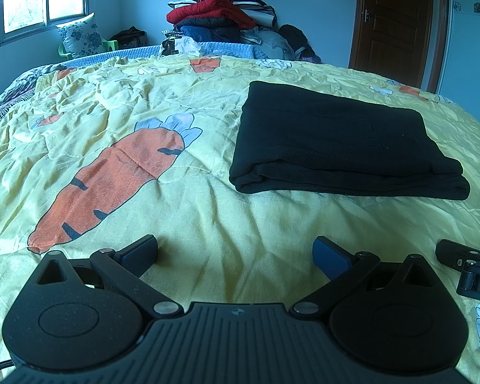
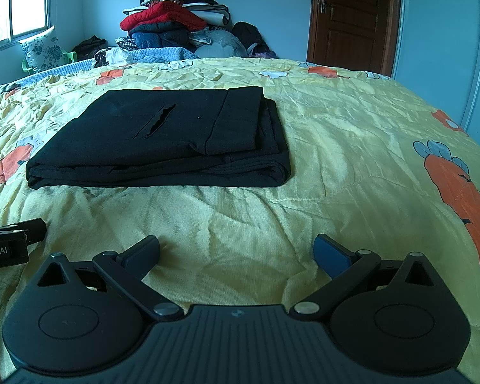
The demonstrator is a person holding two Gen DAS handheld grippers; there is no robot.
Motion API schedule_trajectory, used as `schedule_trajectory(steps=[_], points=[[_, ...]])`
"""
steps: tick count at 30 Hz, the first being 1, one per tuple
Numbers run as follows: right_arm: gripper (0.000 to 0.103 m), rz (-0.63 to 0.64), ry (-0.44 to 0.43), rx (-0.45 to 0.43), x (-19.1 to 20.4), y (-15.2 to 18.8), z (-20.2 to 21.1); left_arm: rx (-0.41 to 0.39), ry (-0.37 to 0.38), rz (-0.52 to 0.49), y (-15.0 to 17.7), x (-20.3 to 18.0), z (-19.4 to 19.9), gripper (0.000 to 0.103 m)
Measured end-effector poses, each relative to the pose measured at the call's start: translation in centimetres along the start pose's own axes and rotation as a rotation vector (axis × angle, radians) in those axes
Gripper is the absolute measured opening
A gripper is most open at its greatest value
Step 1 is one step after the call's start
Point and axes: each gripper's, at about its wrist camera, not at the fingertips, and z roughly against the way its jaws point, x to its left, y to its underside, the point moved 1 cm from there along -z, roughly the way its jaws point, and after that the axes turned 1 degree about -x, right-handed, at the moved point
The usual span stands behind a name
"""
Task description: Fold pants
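- I see the black pants (image 1: 345,147) lying folded into a thick, flat rectangle on the bed, in the centre right of my left wrist view and the centre left of my right wrist view (image 2: 163,140).
- The cloth looks matte and soft; stacked rounded folds show along the near edge, and a slit pocket opening gapes on the top layer in the right view.
- My left gripper (image 1: 235,254) sits low at the bottom of its frame, fingers spread wide with nothing between them, well short of the pants.
- My right gripper (image 2: 236,252) is the same: wide apart, empty, resting over bare sheet.
- Each finger carries a blue ribbed pad (image 1: 331,257) on a black hinged linkage; the body behind is ribbed black plastic.
- The yellow bedsheet (image 1: 208,217) is thin and heavily creased, printed with a large orange carrot (image 1: 112,179) at the left of the left view.
- In the upper centre a heap of clothes (image 1: 220,12) is piled against the pale blue wall, a red padded jacket on it.
- A brown panelled wooden door (image 2: 352,12) stands upper right; a floral cushion (image 1: 80,35) leans below the window, upper left.
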Motion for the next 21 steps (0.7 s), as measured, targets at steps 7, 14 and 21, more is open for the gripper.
schedule_trajectory(steps=[7, 14, 21], points=[[0.103, 0.0, 0.0, 0.0, 0.01, 0.01, -0.01, -0.001, 0.013, -0.01, 0.02, -0.05, 0.02, 0.103], [0.103, 0.0, 0.0, 0.0, 0.0, 0.0, 0.01, -0.002, 0.016, -0.011, 0.04, -0.09, 0.02, 0.103], [0.103, 0.0, 0.0, 0.0, 0.0, 0.0, 0.02, -0.002, 0.016, -0.012, 0.04, -0.07, 0.02, 0.103]])
